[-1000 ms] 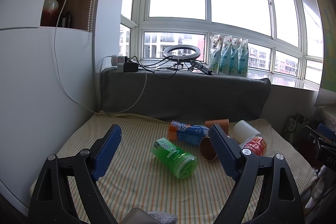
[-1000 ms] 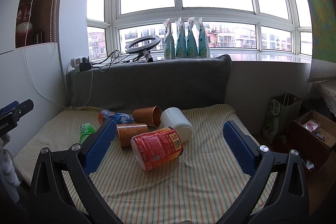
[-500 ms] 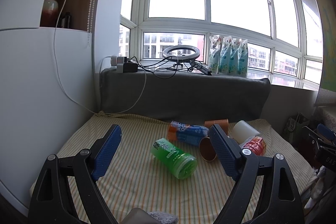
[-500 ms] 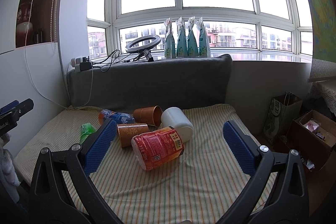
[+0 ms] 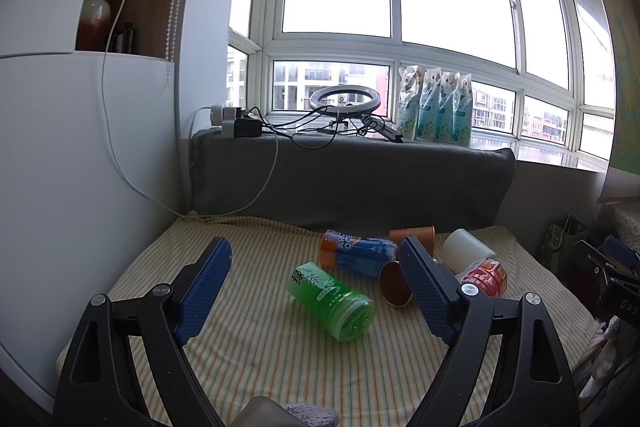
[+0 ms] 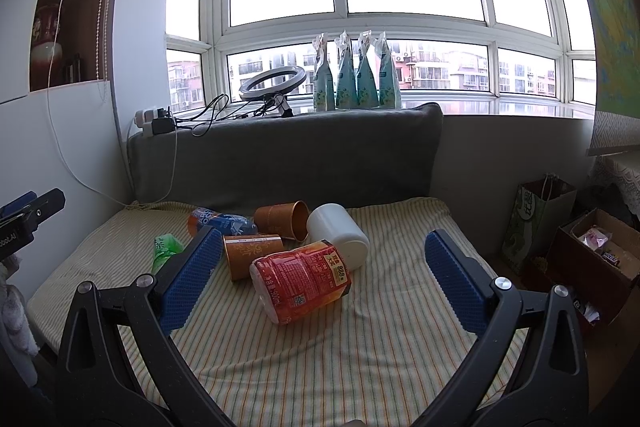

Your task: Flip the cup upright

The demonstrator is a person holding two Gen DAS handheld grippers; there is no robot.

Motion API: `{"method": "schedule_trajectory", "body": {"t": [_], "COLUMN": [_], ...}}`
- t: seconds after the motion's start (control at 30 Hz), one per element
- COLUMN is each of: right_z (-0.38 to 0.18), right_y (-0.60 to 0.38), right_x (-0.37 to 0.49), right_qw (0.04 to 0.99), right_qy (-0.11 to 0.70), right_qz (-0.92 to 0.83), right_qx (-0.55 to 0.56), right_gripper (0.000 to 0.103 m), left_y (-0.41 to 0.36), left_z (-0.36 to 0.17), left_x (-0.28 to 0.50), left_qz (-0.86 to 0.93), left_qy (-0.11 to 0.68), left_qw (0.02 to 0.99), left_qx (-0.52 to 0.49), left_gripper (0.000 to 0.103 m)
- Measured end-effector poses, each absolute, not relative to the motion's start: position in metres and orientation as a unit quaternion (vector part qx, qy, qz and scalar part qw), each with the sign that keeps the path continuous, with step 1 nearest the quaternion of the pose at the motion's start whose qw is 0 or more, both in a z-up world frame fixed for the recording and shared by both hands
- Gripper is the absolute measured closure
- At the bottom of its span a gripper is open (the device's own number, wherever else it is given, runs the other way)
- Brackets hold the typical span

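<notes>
Several cups lie on their sides on a striped cloth [image 6: 360,355]. A green cup [image 5: 332,295] lies between the open jaws of my left gripper [image 5: 316,283], a little beyond them. A red cup [image 6: 302,279] lies ahead of my open right gripper [image 6: 324,267], left of centre. Two orange paper cups [image 6: 250,253] [image 6: 282,219], a white cup [image 6: 340,233] and a blue and orange cup [image 6: 220,221] lie behind it. Both grippers are empty and hover above the cloth.
A grey cushion [image 6: 288,155] backs the cloth below the window sill, which holds a ring light [image 6: 272,83], cables and several pouches [image 6: 356,75]. A white wall [image 5: 80,167] stands on the left. A paper bag [image 6: 532,223] and an open box [image 6: 596,251] stand to the right.
</notes>
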State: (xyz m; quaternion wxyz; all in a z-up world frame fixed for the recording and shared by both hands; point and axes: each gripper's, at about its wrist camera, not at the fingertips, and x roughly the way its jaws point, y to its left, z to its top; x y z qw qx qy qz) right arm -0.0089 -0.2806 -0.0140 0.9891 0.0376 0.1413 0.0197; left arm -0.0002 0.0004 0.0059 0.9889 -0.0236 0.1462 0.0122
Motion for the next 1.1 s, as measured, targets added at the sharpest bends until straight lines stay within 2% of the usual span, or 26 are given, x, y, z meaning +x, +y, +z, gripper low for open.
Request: {"method": "schedule_trajectory", "body": {"t": [0.37, 1.1], "right_z": [-0.015, -0.037], "right_y": [-0.281, -0.308], "right_x": [-0.002, 0.156], "right_qw": [0.988, 0.936], "right_qy": [0.151, 0.337], "right_qz": [0.025, 0.094], "right_qx": [0.035, 0.043], "right_gripper": [0.0, 0.0], "left_y": [0.0, 0.025], "left_z": [0.002, -0.04], "left_x": [0.0, 0.015], "left_qz": [0.01, -0.011], "left_qy": [0.151, 0.239], "left_qw": [0.988, 0.968], "left_qx": [-0.025, -0.076], "left_gripper": [0.017, 0.017]}}
